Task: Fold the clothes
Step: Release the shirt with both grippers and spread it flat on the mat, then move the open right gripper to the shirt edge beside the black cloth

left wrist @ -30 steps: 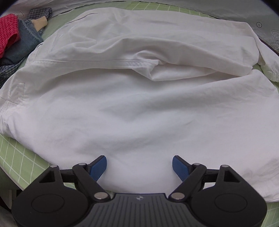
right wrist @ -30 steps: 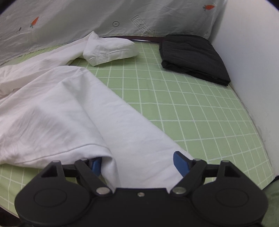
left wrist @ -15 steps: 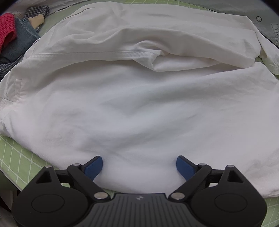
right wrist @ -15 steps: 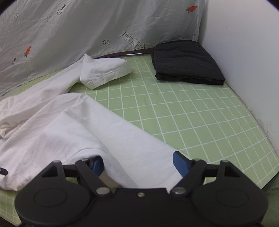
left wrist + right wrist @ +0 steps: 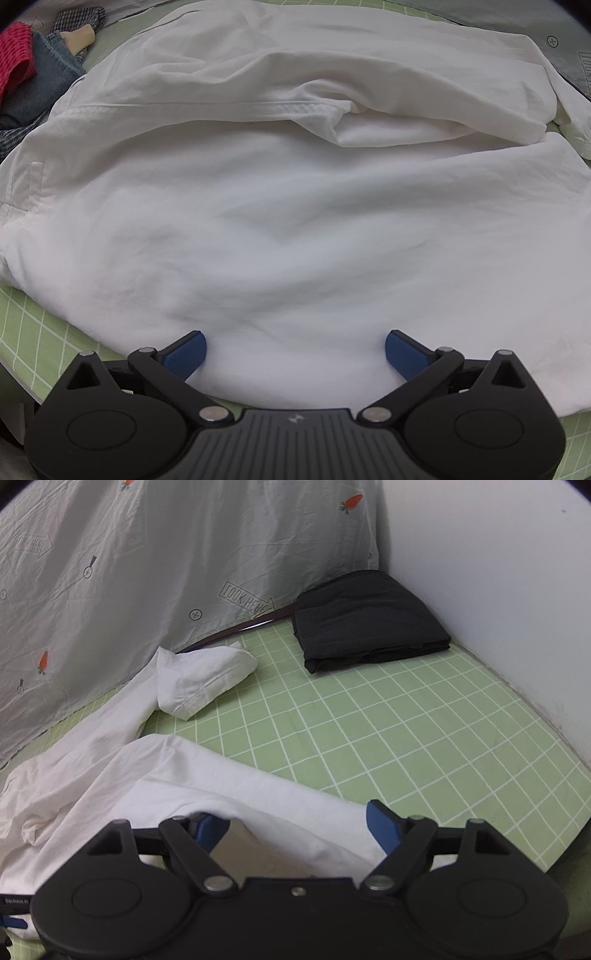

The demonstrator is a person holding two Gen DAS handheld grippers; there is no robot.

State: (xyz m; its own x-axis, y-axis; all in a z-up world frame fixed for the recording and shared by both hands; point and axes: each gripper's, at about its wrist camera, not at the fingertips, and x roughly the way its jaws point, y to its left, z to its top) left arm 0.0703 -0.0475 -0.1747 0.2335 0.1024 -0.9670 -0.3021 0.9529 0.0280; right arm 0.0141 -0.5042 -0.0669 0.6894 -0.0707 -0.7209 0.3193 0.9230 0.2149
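A large white garment [image 5: 295, 221] lies spread and creased over the green grid mat [image 5: 33, 332]. My left gripper [image 5: 294, 339] points steeply down at its near edge. Its jaws are opening, with flat cloth between the blue pads [image 5: 184, 354] and neither pad pressing on it. In the right wrist view, one long part of the garment [image 5: 147, 794] runs back to a folded end [image 5: 199, 679]. My right gripper [image 5: 295, 816] stands wide at the garment's near hem. The cloth arches up between its fingers and drapes over the left fingertip [image 5: 207, 827].
A folded black garment [image 5: 369, 620] sits in the mat's far right corner by the white wall [image 5: 498, 590]. A grey sheet with carrot prints [image 5: 147, 554] hangs behind. A pile of red, denim and checked clothes [image 5: 26, 74] lies at the far left. Bare mat [image 5: 406, 738] lies to the right.
The left jaws have spread wider over the cloth. The right gripper has risen and rolled, and the hem between its fingers has lifted off the mat with it.
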